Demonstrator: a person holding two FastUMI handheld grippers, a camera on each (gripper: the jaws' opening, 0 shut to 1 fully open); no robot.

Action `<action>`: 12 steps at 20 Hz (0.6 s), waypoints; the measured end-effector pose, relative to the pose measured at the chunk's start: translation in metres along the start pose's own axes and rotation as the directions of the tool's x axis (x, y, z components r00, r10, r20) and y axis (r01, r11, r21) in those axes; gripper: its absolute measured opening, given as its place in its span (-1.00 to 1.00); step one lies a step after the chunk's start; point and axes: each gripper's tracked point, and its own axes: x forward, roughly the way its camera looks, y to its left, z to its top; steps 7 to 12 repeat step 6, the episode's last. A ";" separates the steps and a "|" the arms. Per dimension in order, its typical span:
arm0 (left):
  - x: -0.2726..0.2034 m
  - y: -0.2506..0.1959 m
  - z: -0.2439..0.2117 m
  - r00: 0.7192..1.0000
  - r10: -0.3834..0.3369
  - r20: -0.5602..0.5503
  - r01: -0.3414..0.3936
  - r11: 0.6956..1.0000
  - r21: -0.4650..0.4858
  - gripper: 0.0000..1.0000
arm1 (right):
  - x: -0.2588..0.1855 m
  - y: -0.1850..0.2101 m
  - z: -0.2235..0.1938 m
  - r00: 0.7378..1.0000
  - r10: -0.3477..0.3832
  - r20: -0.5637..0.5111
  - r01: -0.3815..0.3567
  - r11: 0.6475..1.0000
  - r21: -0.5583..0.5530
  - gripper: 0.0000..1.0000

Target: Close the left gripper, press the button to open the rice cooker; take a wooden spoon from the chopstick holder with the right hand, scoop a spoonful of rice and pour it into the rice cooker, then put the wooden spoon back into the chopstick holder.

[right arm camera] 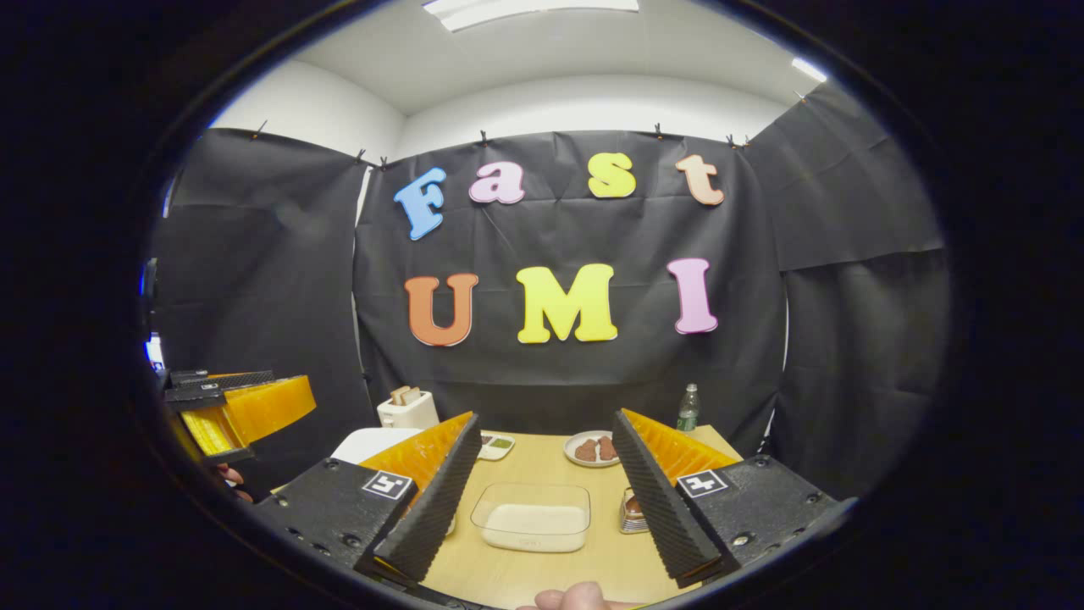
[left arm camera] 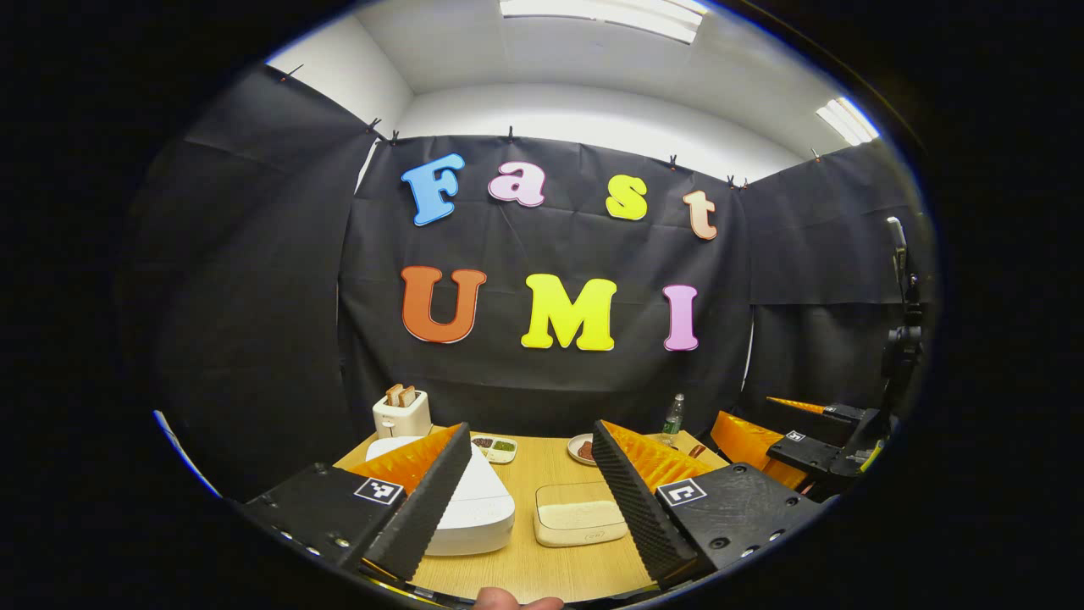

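Here the rice cooker (left arm camera: 474,508) lies just beyond the open left gripper (left arm camera: 525,500).

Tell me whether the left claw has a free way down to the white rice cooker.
Probably yes. The left claw hangs open above the table, and the rice cooker lies just ahead under its left finger, lid down. Nothing stands between them; the rice container sits off beside it.

The left gripper's (left arm camera: 529,487) finger hides much of the white rice cooker (left arm camera: 474,508); the chopstick holder (right arm camera: 631,511) sits half-hidden.
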 end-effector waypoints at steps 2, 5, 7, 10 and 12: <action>0.000 0.001 -0.001 1.000 0.000 0.000 0.000 1.000 0.004 0.86 | 0.000 0.003 0.000 1.000 0.001 0.001 -0.001 1.000 0.001 0.99; 0.001 0.001 -0.002 1.000 -0.001 -0.006 0.001 1.000 0.003 0.86 | 0.002 0.005 -0.002 1.000 0.005 -0.002 -0.005 1.000 0.003 0.96; 0.001 0.001 -0.001 1.000 -0.001 -0.006 0.001 1.000 0.003 0.86 | 0.003 0.006 -0.002 1.000 0.007 -0.005 -0.007 1.000 0.003 0.99; 0.001 0.001 -0.001 1.000 -0.001 -0.006 0.001 1.000 0.003 0.86 | 0.003 0.006 -0.002 1.000 0.007 -0.005 -0.007 1.000 0.003 0.99; 0.001 0.001 -0.001 1.000 -0.001 -0.006 0.001 1.000 0.003 0.86 | 0.003 0.006 -0.002 1.000 0.007 -0.005 -0.007 1.000 0.003 0.99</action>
